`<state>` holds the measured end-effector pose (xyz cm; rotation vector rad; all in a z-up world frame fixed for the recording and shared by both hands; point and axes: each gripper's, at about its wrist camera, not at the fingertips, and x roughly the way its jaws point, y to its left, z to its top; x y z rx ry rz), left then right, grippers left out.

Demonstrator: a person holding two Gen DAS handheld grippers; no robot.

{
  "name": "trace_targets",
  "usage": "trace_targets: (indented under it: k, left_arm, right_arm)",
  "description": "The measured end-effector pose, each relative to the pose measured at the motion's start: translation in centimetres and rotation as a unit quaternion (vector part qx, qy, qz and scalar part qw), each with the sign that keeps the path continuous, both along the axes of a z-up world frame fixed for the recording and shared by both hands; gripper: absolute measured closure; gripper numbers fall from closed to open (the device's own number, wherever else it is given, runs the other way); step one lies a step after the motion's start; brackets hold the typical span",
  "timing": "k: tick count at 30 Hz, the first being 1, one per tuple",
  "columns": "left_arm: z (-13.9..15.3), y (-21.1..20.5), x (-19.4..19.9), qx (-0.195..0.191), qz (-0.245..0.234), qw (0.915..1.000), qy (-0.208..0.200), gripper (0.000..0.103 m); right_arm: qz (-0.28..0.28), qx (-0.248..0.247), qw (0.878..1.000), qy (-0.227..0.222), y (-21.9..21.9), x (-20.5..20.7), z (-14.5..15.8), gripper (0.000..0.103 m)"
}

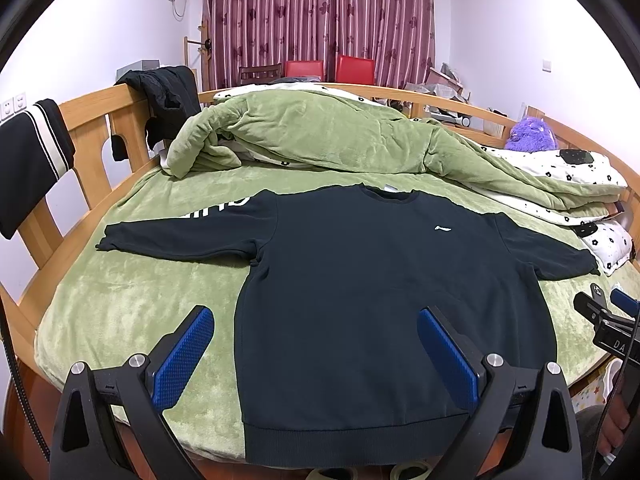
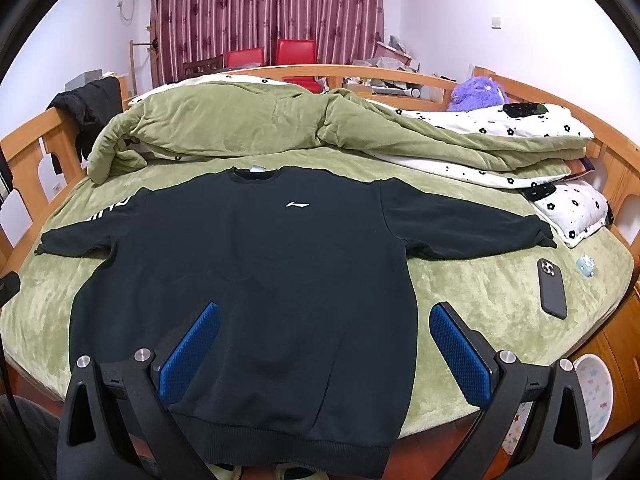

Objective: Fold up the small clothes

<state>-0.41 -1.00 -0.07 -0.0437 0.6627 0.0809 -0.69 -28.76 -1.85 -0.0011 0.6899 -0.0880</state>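
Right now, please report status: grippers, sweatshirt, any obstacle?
Left hand-held gripper open, right hand-held gripper open, both empty. Black sweatshirt flat on bed, sleeves spread, unfolded. Phone lies beside right sleeve, not touching.

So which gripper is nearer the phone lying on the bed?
Right. The right gripper hovers over the sweatshirt's hem, the phone just off its right side; the left gripper sits farther left.

Matt dark knit cloth on the sweatshirt [image 2: 248, 264], ribbed at its hem. Under the sweatshirt, plushy green fleece sheet [image 2: 472, 292]. Around that sheet, smooth varnished wood bed frame [image 1: 92, 128]. Right of the sweatshirt, matt black phone [image 2: 552, 288]. Knurled blue rubbery pads [image 1: 184, 360] on matt black plastic.
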Motion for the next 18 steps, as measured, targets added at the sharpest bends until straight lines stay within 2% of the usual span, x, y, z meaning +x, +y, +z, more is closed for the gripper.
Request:
trace_targets:
  k: [18]
  left_arm:
    - [-0.09,0.29,0.04,-0.002,0.000,1.0000,0.000,0.000]
  right_arm:
    - [0.000,-0.002,1.000,0.000,0.08,-0.07,-0.01,0.001]
